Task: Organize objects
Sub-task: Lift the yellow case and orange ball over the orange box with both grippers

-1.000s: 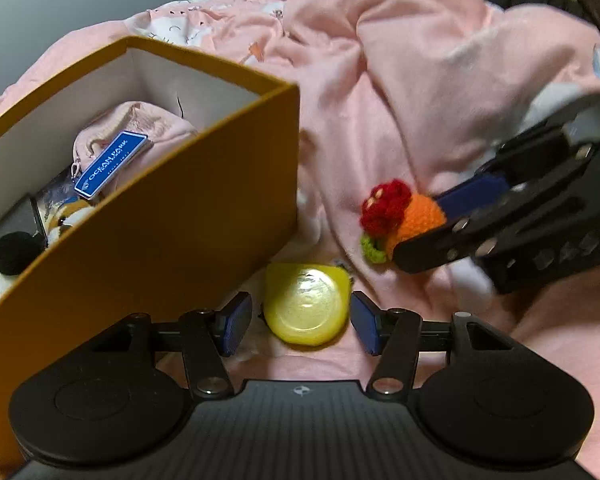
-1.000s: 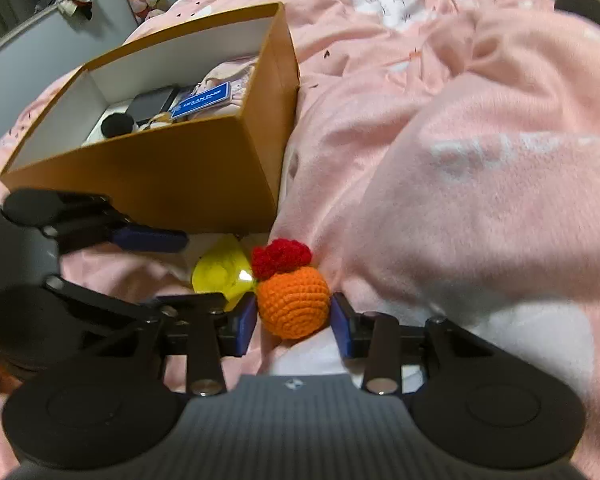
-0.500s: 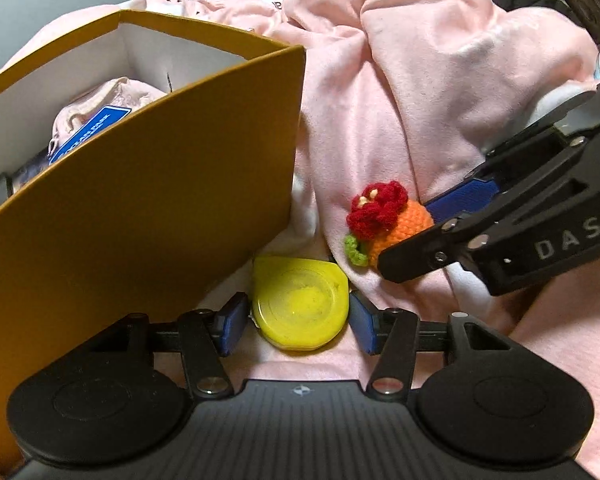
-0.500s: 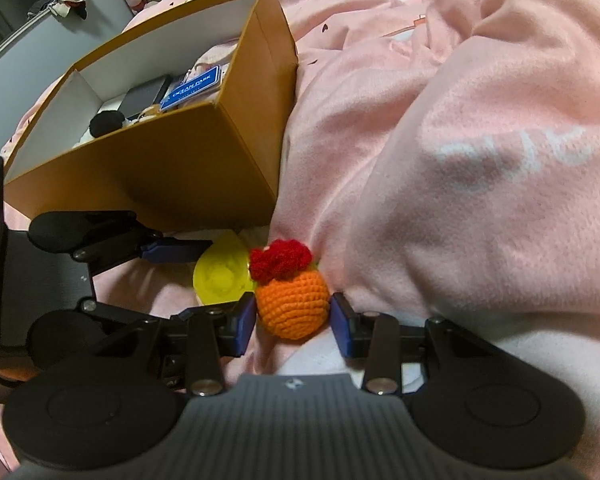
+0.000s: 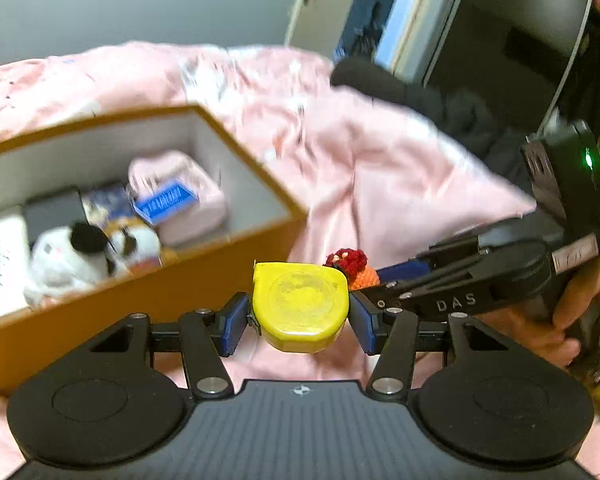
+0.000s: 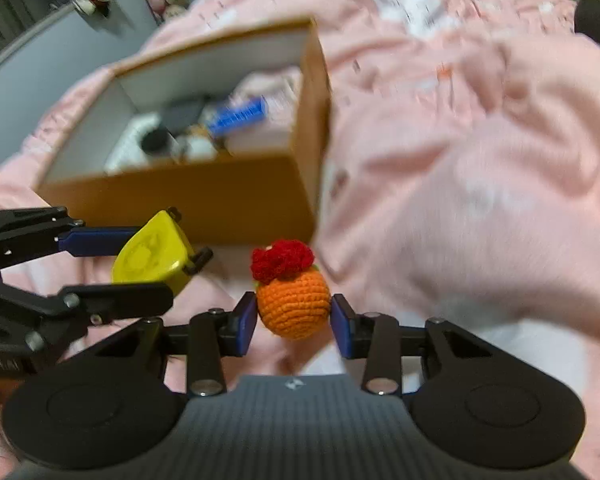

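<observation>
My left gripper (image 5: 298,318) is shut on a yellow tape measure (image 5: 299,306) and holds it above the pink blanket, near the front right corner of the orange box (image 5: 204,280). It also shows in the right wrist view (image 6: 150,256). My right gripper (image 6: 294,322) is shut on an orange crocheted fruit with a red top (image 6: 290,300), held up just right of the tape measure. The fruit peeks out behind the tape measure in the left wrist view (image 5: 354,266). The box (image 6: 220,196) is open at the top.
The box holds a plush toy (image 5: 80,252), a pink pouch with a blue tag (image 5: 176,196), a dark case and a white item. A rumpled pink blanket (image 6: 480,180) covers the bed. Dark furniture (image 5: 500,60) stands behind the bed.
Both grippers have closed on their objects and lifted them off the blanket. The views have risen, so the inside of the box now shows.
</observation>
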Motion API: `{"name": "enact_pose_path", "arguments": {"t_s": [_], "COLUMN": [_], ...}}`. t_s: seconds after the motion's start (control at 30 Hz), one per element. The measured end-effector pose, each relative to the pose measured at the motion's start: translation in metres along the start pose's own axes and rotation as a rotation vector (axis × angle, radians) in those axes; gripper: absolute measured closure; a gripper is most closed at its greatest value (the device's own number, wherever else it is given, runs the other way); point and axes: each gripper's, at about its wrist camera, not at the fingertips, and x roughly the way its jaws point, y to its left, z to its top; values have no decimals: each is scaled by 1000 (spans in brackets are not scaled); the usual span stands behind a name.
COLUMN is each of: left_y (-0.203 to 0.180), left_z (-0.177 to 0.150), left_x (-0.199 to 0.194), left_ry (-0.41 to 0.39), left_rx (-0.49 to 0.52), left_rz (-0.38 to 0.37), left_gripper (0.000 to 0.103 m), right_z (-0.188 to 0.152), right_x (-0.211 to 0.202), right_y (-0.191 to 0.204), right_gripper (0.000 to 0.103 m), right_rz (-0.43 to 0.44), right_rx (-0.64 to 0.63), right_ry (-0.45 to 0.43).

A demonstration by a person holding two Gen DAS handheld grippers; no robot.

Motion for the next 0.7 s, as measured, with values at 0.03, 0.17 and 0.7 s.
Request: {"name": "enact_pose_path", "arguments": {"t_s": [0.03,0.17,0.7], "left_y": [1,12,67], "left_z": [7,34,74], "left_x": [-6,-19,69], "left_ry": [-14,-47,219], "left_rx": [-19,-63,-161], "left_rz": [-7,25,58], "left_gripper": [41,41,41], "right_z": [6,34,118], "right_x": [-10,-39,-1], "right_y": [2,19,24], "right_gripper": [61,61,61], "right_rz": [5,20,-54], "right_rx": [-14,-106,-255], "right_ry": [-22,-103,-124]}}
